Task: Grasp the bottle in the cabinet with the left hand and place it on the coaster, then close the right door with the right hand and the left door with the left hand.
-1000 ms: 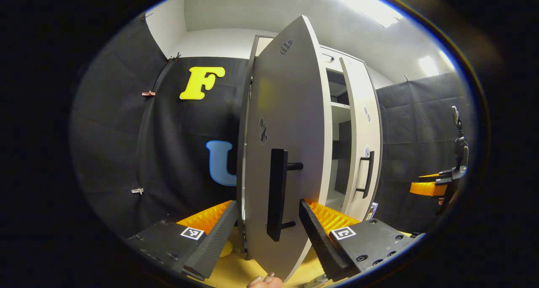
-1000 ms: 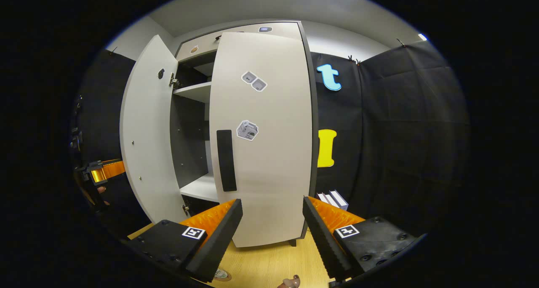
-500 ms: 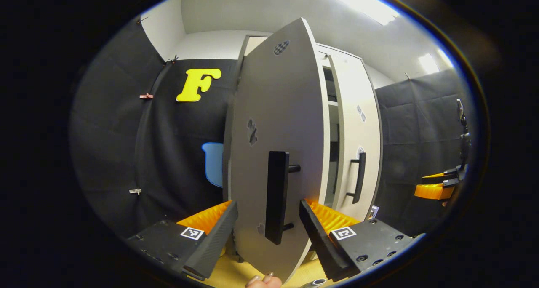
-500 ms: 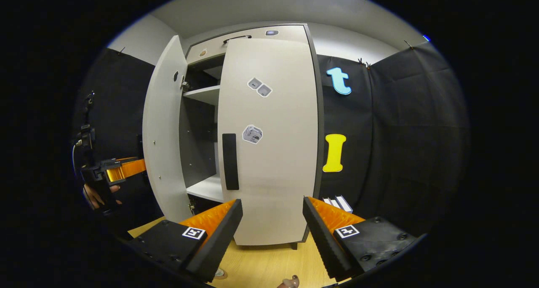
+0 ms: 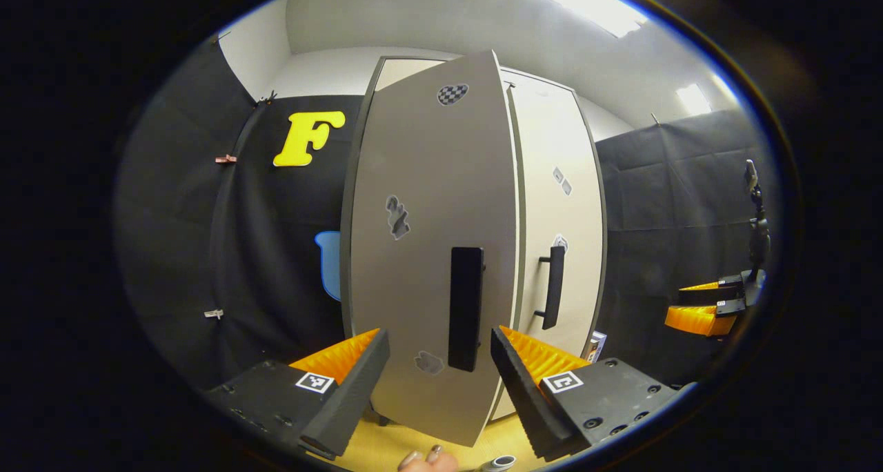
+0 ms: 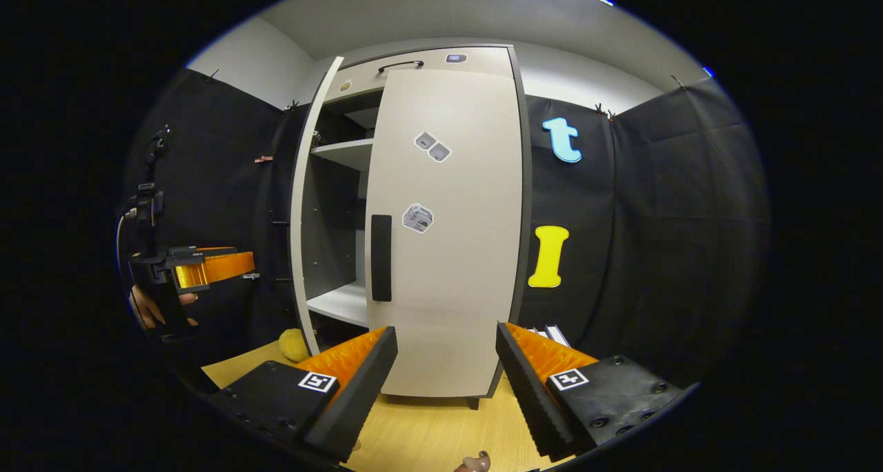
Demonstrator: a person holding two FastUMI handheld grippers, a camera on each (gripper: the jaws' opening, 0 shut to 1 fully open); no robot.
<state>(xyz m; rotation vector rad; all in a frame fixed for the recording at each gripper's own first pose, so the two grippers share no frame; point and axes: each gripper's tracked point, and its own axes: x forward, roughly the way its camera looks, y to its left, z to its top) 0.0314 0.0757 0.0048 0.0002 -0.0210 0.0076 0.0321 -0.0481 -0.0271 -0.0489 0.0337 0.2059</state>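
With your left gripper (image 5: 439,348) open before the stiff, hinged left door (image 5: 428,251), you likely needed only a light push beside its handle (image 5: 465,308).

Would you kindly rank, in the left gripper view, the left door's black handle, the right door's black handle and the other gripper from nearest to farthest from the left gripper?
1. Left door's black bar handle: just ahead of the open left gripper.
2. Right door's black bar handle: farther back, to the right.
3. Right gripper: far right edge, off from the grey cabinet.

Cabinet (image 6: 441,58): one
Doors: two, left door (image 5: 428,237), right door (image 6: 448,251)
Handles: two
Grippers: two
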